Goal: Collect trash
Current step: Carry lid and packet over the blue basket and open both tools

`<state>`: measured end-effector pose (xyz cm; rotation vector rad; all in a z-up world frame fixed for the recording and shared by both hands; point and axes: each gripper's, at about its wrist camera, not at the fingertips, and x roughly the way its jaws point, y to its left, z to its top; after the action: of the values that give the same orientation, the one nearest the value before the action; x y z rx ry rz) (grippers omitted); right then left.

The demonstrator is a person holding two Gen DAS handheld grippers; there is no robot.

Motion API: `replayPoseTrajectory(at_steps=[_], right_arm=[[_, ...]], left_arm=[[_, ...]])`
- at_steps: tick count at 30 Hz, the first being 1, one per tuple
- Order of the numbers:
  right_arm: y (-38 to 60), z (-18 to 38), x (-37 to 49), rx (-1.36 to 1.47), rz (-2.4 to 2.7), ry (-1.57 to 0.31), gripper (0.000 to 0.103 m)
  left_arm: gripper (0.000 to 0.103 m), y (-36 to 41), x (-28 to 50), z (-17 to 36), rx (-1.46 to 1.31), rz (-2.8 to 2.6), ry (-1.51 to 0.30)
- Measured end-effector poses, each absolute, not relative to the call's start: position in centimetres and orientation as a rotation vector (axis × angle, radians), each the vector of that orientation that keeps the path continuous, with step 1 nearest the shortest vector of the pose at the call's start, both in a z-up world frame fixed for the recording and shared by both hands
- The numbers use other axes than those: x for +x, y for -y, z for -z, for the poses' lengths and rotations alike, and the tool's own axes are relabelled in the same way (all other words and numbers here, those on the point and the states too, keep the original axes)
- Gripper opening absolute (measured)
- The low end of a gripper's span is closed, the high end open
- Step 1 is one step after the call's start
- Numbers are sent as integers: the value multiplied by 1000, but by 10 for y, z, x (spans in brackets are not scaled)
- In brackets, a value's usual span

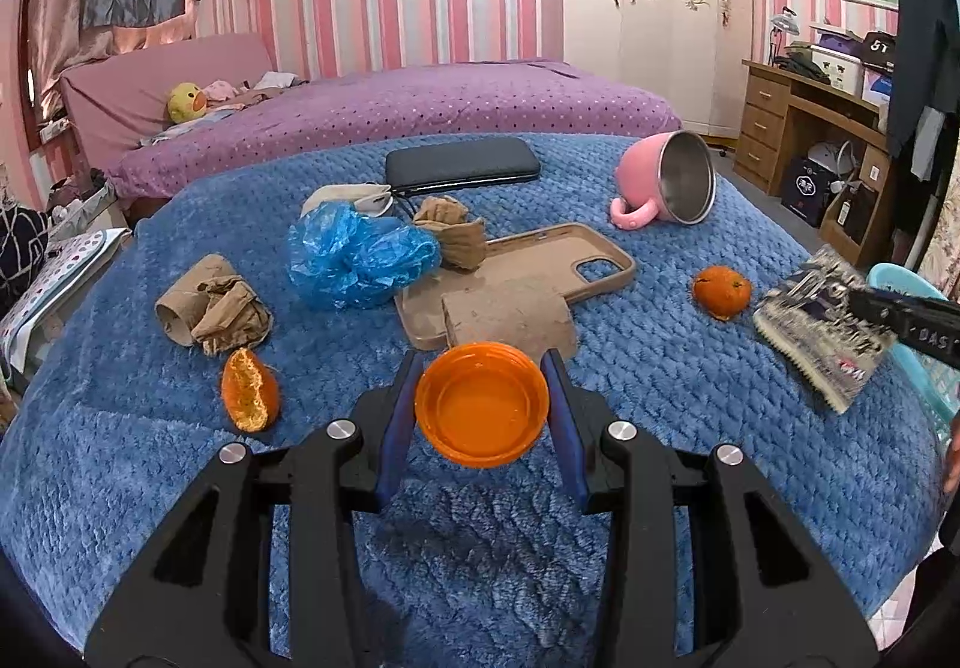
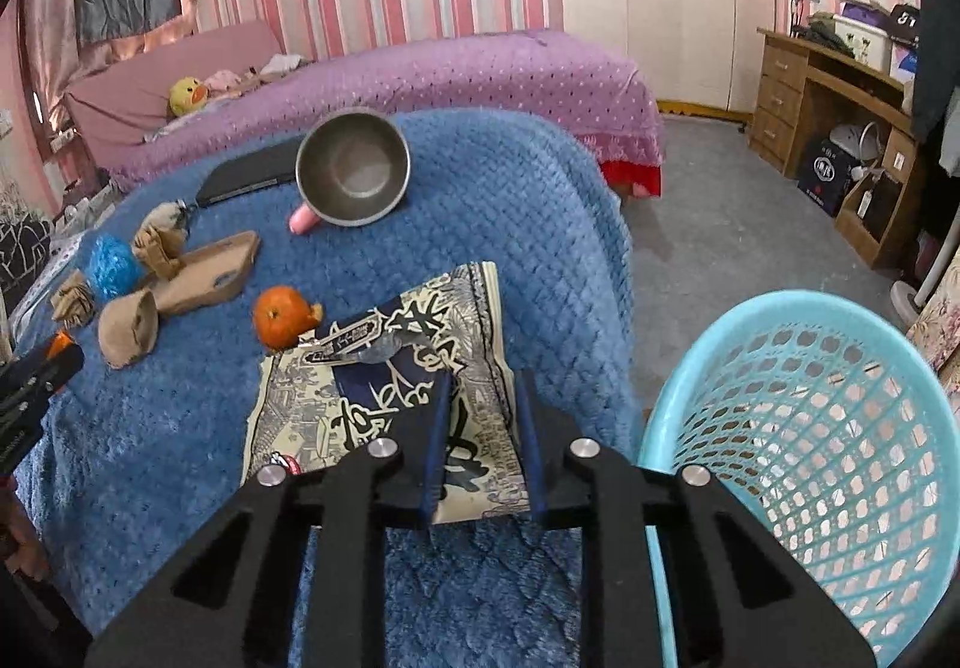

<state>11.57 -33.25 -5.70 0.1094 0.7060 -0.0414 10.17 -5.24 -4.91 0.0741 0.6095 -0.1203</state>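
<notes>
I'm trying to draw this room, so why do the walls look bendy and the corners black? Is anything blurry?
Left wrist view: the fisheye lens curves the striped wall and darkens the corners; the snack bag at the right edge looks smeared, while the orange lid is sharp. Right wrist view: same bending and dark corners; the basket bulges large, and the metal cup shines dully without glare.

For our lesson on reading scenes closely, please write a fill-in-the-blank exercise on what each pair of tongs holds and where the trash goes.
1. The left tongs grip an orange plastic ____.
2. The right tongs are closed on a printed snack ____.
3. The basket beside the blue blanket is light ____.
4. The pink mug lies on its ____.

Missing words: lid; bag; blue; side
</notes>
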Motion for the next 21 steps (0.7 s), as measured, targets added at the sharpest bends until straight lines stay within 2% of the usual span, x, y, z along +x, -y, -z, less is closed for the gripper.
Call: replayPoseTrajectory(at_steps=[21], right_arm=[[391,41,78,174,94,-621,22]], left_arm=[[39,85,84,39,71,147,-580]])
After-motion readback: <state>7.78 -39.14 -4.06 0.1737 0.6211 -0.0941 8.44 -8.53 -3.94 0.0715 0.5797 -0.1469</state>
